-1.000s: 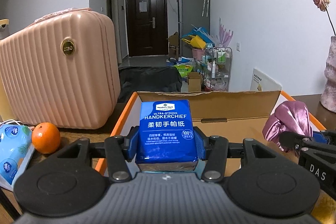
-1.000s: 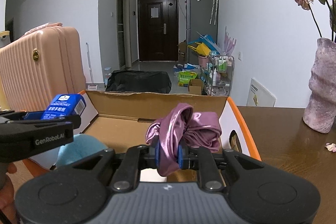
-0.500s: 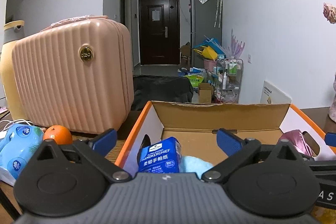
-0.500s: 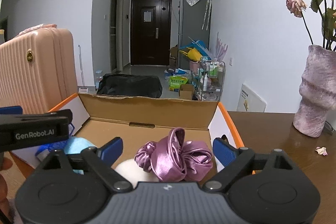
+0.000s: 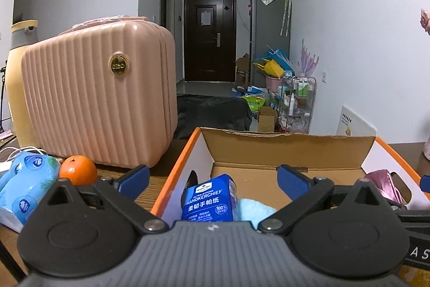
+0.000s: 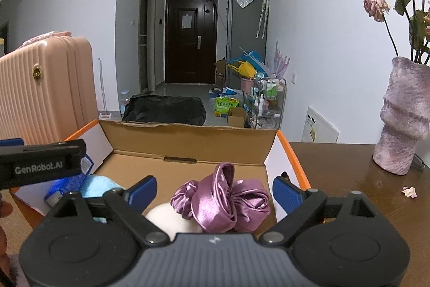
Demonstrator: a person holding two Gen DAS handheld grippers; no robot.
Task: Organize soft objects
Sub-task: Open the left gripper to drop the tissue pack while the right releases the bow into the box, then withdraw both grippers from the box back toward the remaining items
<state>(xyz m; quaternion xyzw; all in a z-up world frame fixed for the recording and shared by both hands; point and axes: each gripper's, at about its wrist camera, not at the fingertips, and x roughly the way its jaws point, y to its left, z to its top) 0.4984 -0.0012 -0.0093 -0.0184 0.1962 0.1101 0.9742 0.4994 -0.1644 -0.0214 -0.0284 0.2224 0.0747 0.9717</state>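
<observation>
An open cardboard box (image 5: 290, 149) with orange edges stands on the wooden table. A blue handkerchief tissue pack (image 5: 209, 202) leans inside it at the left, beside a light blue soft thing (image 5: 252, 209). My left gripper (image 5: 213, 180) is open and empty above the pack. In the right wrist view the box (image 6: 188, 141) holds a purple satin scrunchie (image 6: 223, 199), a white soft ball (image 6: 168, 219) and the blue pack (image 6: 67, 186). My right gripper (image 6: 215, 191) is open and empty just above the scrunchie. The left gripper's body (image 6: 40, 166) shows at the left.
A pink ribbed suitcase (image 5: 99, 98) stands left of the box. An orange (image 5: 78, 172) and a pack of blue tissue packets (image 5: 24, 184) lie in front of it. A purple vase (image 6: 405, 117) with dried roses stands on the table at right, petals (image 6: 409, 191) nearby.
Both grippers opened. The left one let the tissue pack go into the box; the right one let the scrunchie go into the box. Both pulled back and up a little.
</observation>
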